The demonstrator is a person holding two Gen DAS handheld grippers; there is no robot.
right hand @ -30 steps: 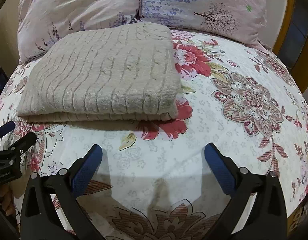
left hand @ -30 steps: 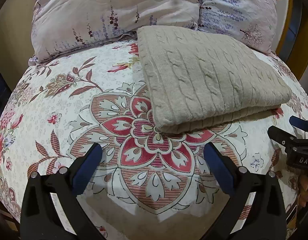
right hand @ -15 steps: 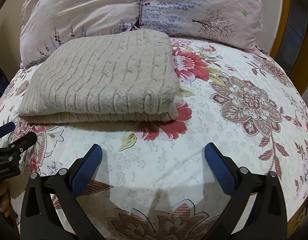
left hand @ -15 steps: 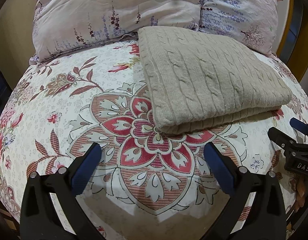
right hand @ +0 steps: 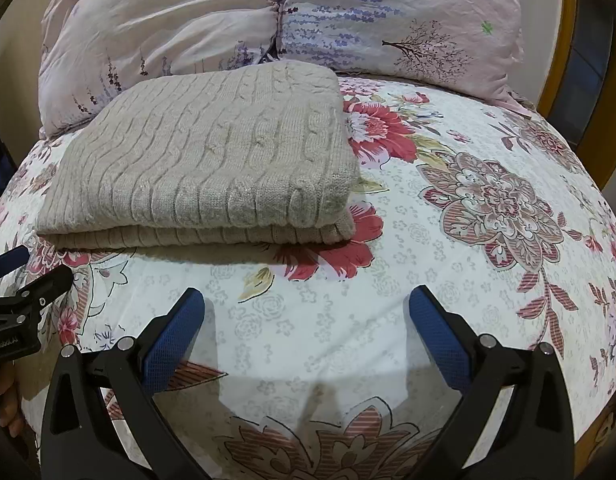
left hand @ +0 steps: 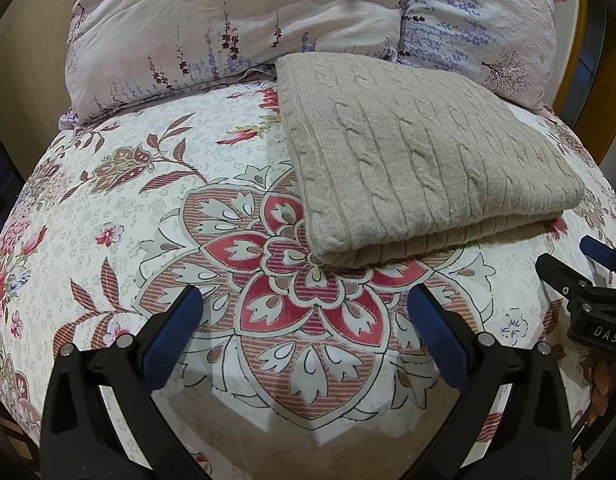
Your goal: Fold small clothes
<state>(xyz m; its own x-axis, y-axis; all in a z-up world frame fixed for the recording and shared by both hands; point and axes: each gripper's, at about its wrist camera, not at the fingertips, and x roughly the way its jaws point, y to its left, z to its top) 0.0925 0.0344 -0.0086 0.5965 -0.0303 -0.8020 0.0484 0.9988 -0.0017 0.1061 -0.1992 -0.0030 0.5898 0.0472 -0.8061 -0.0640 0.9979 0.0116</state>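
Note:
A beige cable-knit sweater (left hand: 419,156) lies folded into a thick rectangle on the floral bedsheet (left hand: 148,216); it also shows in the right wrist view (right hand: 212,168). My left gripper (left hand: 306,312) is open and empty, hovering over the sheet just short of the sweater's near left corner. My right gripper (right hand: 306,312) is open and empty, over the sheet in front of the sweater's right end. Each gripper shows at the edge of the other's view: the right gripper (left hand: 583,264) and the left gripper (right hand: 24,272).
Two pale floral pillows (left hand: 236,20) (right hand: 403,20) lean at the head of the bed right behind the sweater. A yellow wooden frame (right hand: 563,40) stands at the right. The bedsheet (right hand: 487,208) stretches to the right of the sweater.
Both grippers have drawn back and risen slightly from the sweater, still open. The sweater has not moved.

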